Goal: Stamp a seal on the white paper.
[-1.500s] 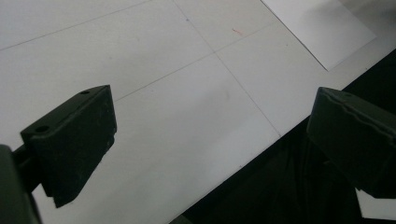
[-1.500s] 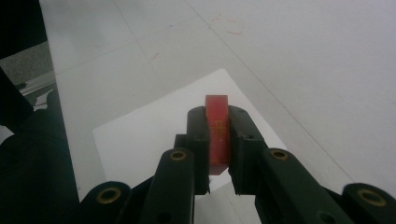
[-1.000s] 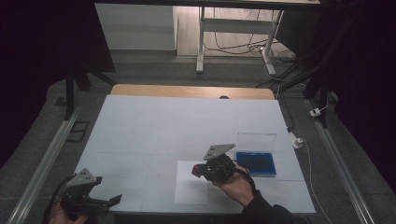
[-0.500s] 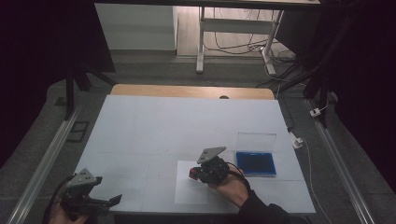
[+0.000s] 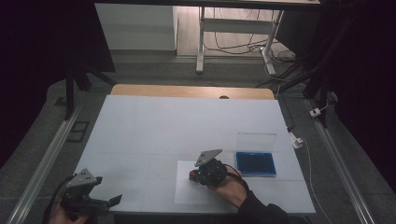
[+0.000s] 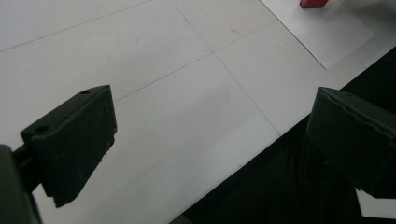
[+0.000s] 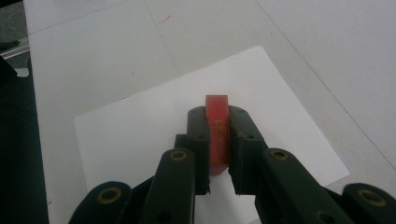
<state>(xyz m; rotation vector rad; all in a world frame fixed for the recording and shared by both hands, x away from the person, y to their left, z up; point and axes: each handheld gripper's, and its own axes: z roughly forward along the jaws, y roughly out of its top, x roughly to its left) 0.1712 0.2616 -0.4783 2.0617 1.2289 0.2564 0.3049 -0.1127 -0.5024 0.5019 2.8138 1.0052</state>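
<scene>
While right gripper [image 7: 218, 140] jaws clamp red block [image 7: 217, 122], blue case [image 5: 255, 162] seemingly holds nothing.

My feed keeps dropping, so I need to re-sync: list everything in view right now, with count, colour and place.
stamp: one, red, clamped upright over the sheet
paper sheet: one, white, near edge of table, under the right gripper
ink pad case: one, blue with clear lid raised, right of the sheet
table: one, white top, wooden far edge
left gripper: one, black, jaws apart, near-left corner
right gripper: one, black, shut on the stamp
</scene>
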